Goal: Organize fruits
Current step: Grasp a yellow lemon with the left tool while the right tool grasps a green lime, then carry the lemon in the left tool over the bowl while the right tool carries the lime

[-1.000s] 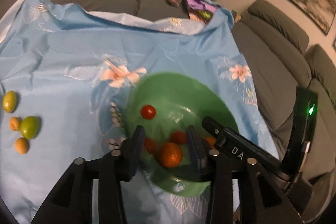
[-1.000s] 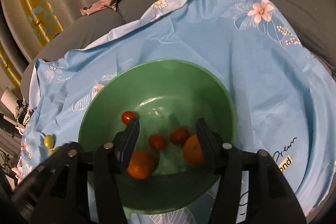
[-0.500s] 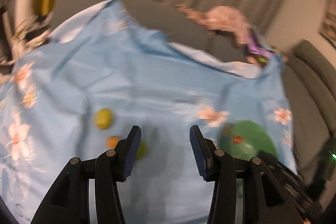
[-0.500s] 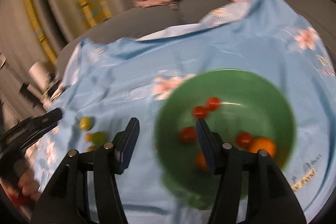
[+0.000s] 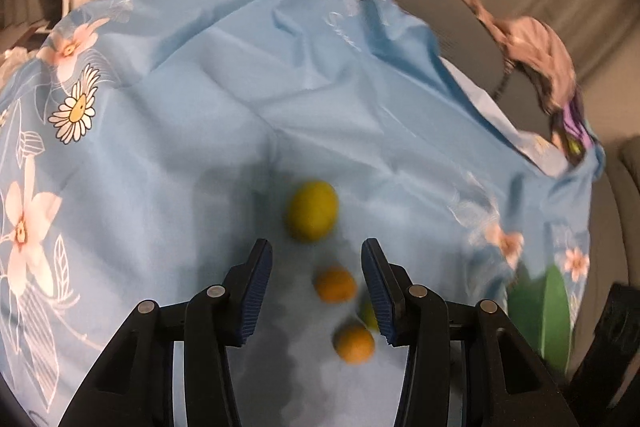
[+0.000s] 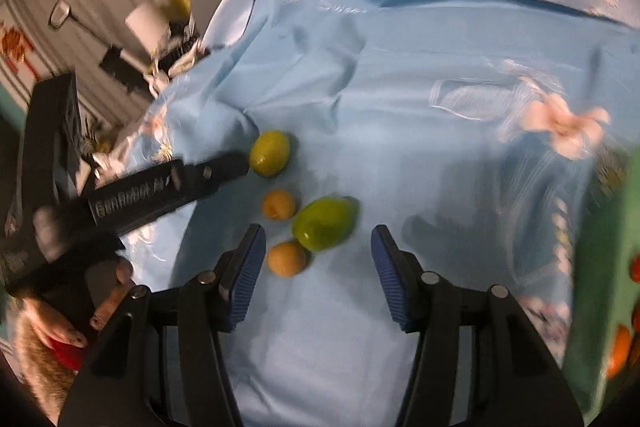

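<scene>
Both grippers have swung from the green bowl (image 6: 600, 267) to four loose fruits; left gripper (image 5: 316, 291) and right gripper (image 6: 318, 273) are spread, empty, the left having just widened and the right narrowed.

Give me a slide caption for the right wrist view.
Right tool open above green fruit and two small orange fruits on blue cloth.

Flowered pale-blue cloth (image 5: 224, 115), yellow-green fruit (image 5: 313, 210).

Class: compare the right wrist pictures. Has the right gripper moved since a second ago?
Yes. The right gripper has swung left off the green bowl, now at the picture's right edge, and hangs open over the loose fruits on the blue cloth.
</scene>
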